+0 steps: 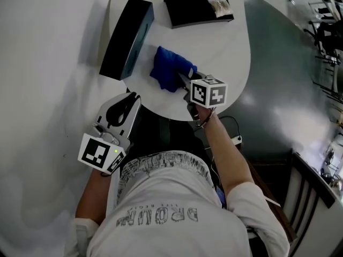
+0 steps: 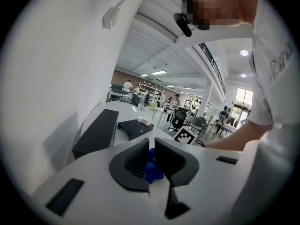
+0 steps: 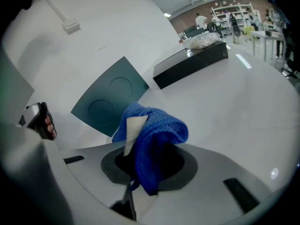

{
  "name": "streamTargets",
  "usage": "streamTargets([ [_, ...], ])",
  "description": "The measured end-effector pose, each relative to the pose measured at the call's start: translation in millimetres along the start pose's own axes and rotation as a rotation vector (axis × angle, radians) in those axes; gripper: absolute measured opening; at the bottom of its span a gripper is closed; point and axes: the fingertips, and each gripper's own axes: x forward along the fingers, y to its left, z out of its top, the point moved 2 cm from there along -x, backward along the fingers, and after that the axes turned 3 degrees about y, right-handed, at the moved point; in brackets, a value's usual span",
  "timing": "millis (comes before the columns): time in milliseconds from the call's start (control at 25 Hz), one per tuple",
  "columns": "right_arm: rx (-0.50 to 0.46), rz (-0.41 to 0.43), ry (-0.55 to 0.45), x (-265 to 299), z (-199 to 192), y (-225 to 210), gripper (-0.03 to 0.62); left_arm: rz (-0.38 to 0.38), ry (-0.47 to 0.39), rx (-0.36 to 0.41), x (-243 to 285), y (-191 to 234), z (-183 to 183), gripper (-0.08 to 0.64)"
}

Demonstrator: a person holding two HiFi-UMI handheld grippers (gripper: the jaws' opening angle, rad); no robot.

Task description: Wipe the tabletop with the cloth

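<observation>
Head view: right gripper (image 1: 185, 83) clamped on blue cloth (image 1: 169, 68), wad down on white round tabletop (image 1: 230, 47) nr front edge, prob to drag it as a pad. Left gripper (image 1: 124, 107) off the edge, parked clear of wipe path. Black box (image 1: 126, 39) + black tray (image 1: 195, 9) at back, cutting free area.
Left gripper view: jaws nearly together, nothing gripped; blue seen thru slit only. Open-plan room, desks, ppl in bkgd.
Right gripper view: jaws closed on cloth fold, white tag (image 3: 133, 130) sticking out. Smooth glossy top.
</observation>
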Motion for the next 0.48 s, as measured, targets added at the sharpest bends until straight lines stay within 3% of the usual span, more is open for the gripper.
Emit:
streamTargets([
  [480, 0.098, -0.104, -0.058, -80, -27, -92, 0.086, -0.132, 0.038, 0.067, 66, -70, 7, 0.054],
])
